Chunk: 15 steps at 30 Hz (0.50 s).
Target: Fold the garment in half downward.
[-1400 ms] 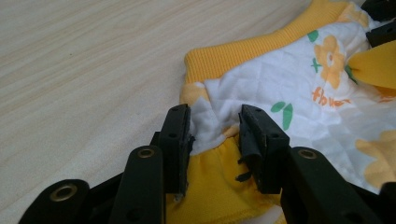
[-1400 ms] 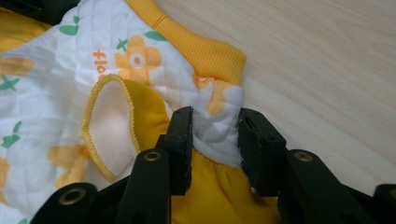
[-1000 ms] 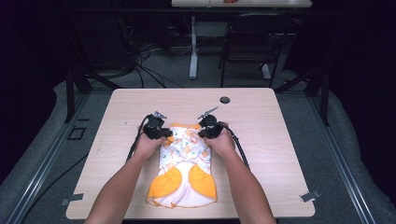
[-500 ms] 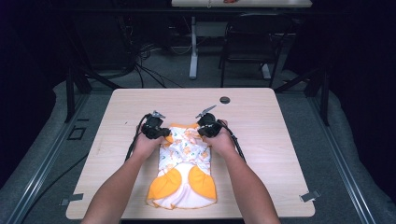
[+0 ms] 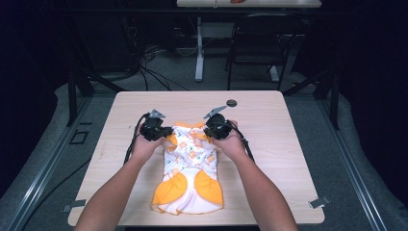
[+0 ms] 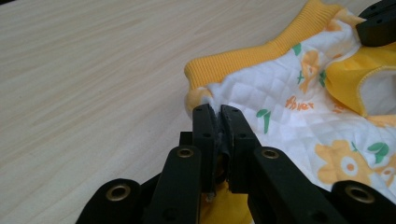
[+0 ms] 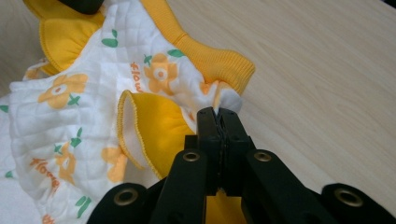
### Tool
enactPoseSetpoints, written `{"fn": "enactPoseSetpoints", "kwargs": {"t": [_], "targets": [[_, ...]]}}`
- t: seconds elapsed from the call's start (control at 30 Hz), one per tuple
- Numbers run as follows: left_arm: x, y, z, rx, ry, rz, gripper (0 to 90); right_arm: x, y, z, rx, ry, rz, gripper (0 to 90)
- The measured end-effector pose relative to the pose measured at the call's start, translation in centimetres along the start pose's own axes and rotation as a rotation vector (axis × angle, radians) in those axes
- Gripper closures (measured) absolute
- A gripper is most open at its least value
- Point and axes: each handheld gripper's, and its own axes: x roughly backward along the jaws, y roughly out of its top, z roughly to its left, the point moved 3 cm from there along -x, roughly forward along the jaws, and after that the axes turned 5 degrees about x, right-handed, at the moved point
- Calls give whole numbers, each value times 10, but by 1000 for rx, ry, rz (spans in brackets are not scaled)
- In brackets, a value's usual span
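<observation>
Clamped tight on cloth, both pairs of jaws: left gripper (image 6: 218, 109) pinching the white quilted fabric just under the yellow ribbed band (image 6: 261, 53), right gripper (image 7: 217, 113) pinching the matching corner at the other end of that band. Same pinch from above, left gripper (image 5: 153, 129) and right gripper (image 5: 217, 127) level with each other at the far end of the garment (image 5: 190, 163).

Nearer than the jaws, toward the person: the garment's whole length, flat on the desk (image 5: 274, 120), orange leg ruffles (image 5: 188, 187) at the near edge. Long axis straight from near edge to far, at right angles to the line between the two grippers. Neither hand nearer; one corner each.

Beyond the jaws: bare wood, then a small dark round object (image 5: 232, 102) near the far edge. Likely next, by judgement: both corners moved together along that axis, kept level to avoid skewing.
</observation>
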Motion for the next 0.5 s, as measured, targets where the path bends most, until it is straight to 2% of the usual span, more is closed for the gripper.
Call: {"fn": "enactPoseSetpoints", "kwargs": {"t": [0.23, 0.5], "targets": [[11, 7, -2, -16, 2, -24, 852, 12, 2, -3, -1, -23, -33, 887], [19, 12, -4, -31, 8, -42, 852, 22, 7, -2, 29, -46, -67, 887]]}}
